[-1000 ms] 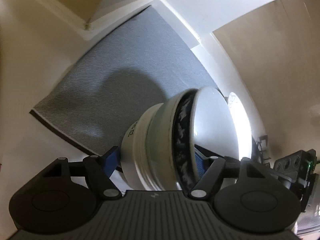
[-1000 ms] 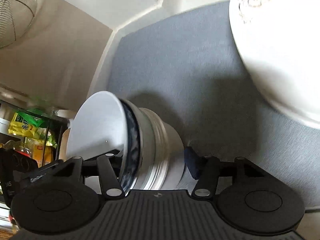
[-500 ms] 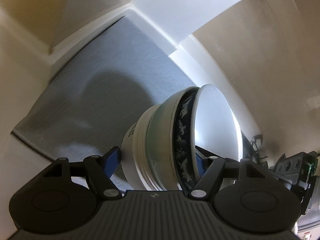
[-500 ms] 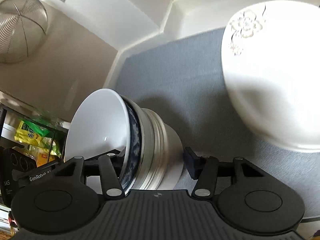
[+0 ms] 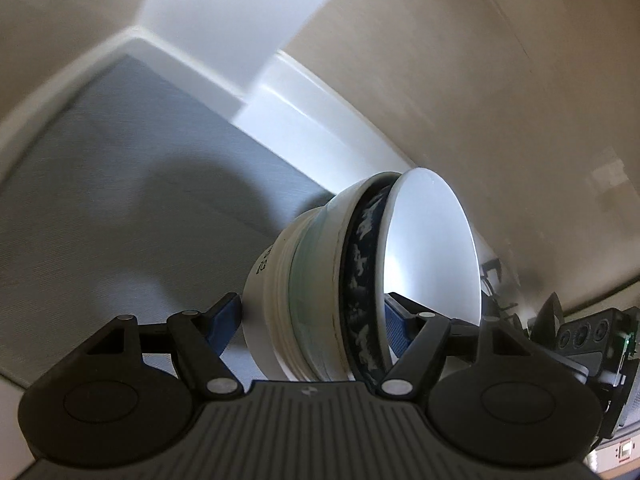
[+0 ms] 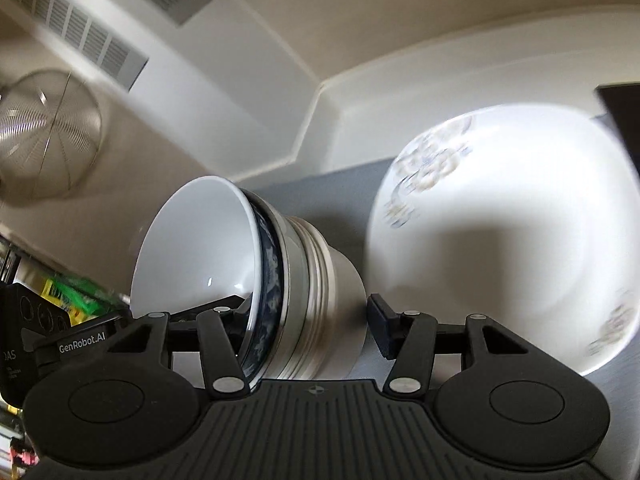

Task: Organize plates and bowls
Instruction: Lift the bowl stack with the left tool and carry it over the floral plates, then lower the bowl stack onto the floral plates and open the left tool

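Bowls nested in a stack (image 5: 360, 280) fill the lower centre of both wrist views, tipped on their side above a grey mat (image 5: 120, 200). The stack holds a plain white bowl (image 6: 200, 248) innermost, then a blue-patterned bowl (image 5: 362, 264), then a pale ribbed outer bowl (image 6: 320, 304). The left gripper (image 5: 314, 320) grasps the stack across its depth, one blue pad near the base and the other inside the rim. The right gripper (image 6: 312, 316) reaches around the same stack from the opposite side; one finger lies inside the white bowl, while the other finger (image 6: 382, 330) stands just clear of the base, so it seems spread, not clamped. A large white flowered bowl (image 6: 500, 240) sits at the right of the right view, close beside the stack. The likely risk is that the tilted bowls slide out of one another, since only the end pads restrain them. Another risk is knocking the flowered bowl, because the gap looks small. A wire strainer (image 6: 44, 136) hangs blurred at the upper left.
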